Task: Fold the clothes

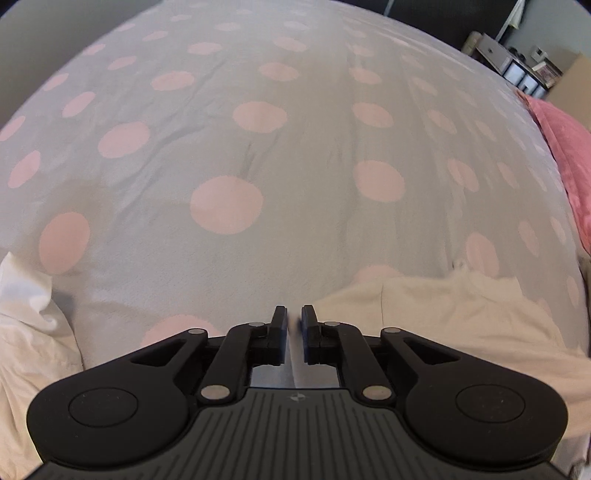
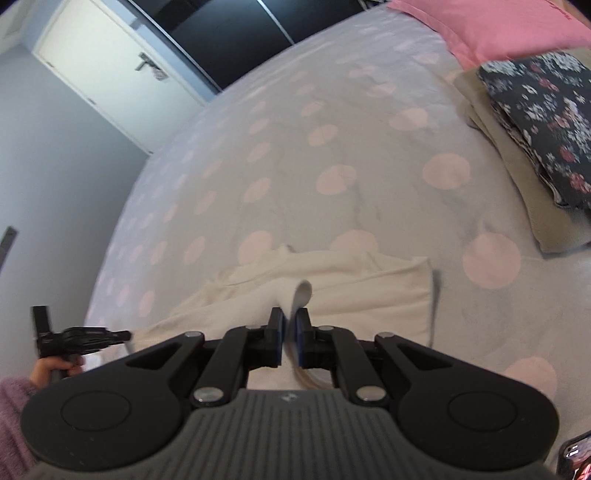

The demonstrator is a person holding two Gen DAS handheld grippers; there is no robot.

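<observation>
Two grippers over a polka-dot bedspread [image 1: 258, 155]: right gripper [image 2: 290, 317] clamped on the cream garment [image 2: 351, 280]; left gripper [image 1: 294, 315] nearly closed, its contents indiscernible.

Each camera sits just behind its tool and looks forward, low and close over the bed [image 1: 258, 155]. Both views share the spotted cover and the cream garment [image 2: 332, 280].

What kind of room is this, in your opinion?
Most likely a bedroom: a bed with a grey pink-dotted cover, a pink pillow at its head, and a white door beside it.
</observation>
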